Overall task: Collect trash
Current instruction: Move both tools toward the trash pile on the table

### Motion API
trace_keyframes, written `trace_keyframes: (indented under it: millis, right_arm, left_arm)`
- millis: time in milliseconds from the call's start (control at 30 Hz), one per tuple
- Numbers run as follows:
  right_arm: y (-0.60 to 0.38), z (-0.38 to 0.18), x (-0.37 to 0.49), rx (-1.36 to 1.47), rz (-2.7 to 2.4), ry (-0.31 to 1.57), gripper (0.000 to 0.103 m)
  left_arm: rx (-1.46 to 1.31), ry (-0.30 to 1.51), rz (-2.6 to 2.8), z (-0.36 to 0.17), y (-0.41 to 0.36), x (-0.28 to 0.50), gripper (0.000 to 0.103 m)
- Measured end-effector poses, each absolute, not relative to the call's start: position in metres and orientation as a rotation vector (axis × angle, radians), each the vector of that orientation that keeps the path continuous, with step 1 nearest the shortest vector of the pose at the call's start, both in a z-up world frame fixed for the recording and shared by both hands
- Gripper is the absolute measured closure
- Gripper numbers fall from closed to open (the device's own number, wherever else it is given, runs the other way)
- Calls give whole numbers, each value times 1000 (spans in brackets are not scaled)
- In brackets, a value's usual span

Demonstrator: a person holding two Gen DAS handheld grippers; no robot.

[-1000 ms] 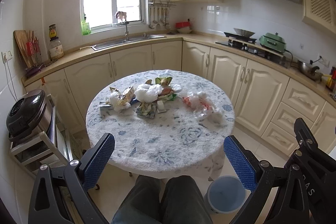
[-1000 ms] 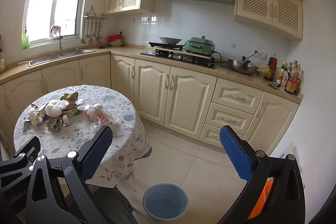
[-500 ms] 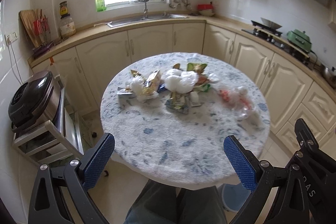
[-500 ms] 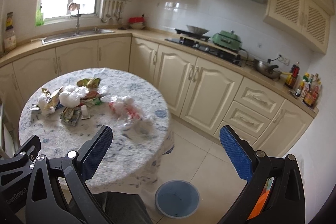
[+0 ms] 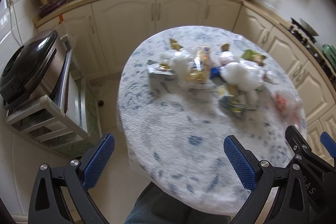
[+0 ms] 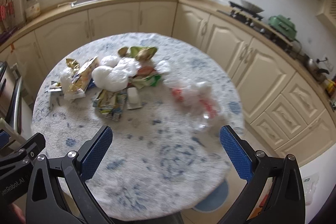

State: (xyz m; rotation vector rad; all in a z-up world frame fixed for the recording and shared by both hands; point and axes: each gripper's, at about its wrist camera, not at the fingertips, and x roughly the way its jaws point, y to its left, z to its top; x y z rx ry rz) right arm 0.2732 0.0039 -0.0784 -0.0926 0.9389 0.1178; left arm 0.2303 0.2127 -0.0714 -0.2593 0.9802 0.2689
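A pile of trash lies on a round table (image 6: 147,150) with a blue-flowered white cloth: a white plastic bag (image 6: 113,75) (image 5: 241,75), snack wrappers (image 6: 109,103) (image 5: 199,70), green packets (image 6: 142,51) and a clear bag with red print (image 6: 195,96) (image 5: 287,102). My left gripper (image 5: 168,159) hangs open over the table's near left edge, nothing between its blue pads. My right gripper (image 6: 166,152) is open above the near side of the table, short of the trash. A blue bin (image 6: 212,198) peeks out below the table's right edge.
Cream kitchen cabinets (image 6: 231,49) curve around the table, with a sink under the window and a stove (image 6: 245,9) at the right. A dark round cooker (image 5: 27,68) sits on a metal rack at the left. A person's dark trousers (image 5: 168,207) show below the table.
Both grippers have risen and tipped forward over the table, so the trash now appears closer and seen from above. The jaws stay open. The views are blurred by motion.
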Motion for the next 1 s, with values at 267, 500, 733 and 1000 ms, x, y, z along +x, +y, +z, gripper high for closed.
trace_keyframes:
  millis: [267,500,733,1000]
  right_arm:
    - [23,-132,333,-100,115,1077,0]
    - [21,-154,365,-102,80,1101,0]
    - [25,-166,381,-90,117,1092,2]
    - [31,-172,385,-28,236,1087,36]
  left_arm:
    - [-352,1083,335,-113,260,284,1]
    - [-323,1108,363,-142,269,326,1]
    - [-328,1124,360,-153,268,344,1]
    - [-305,1136,328,-153,252,350,1]
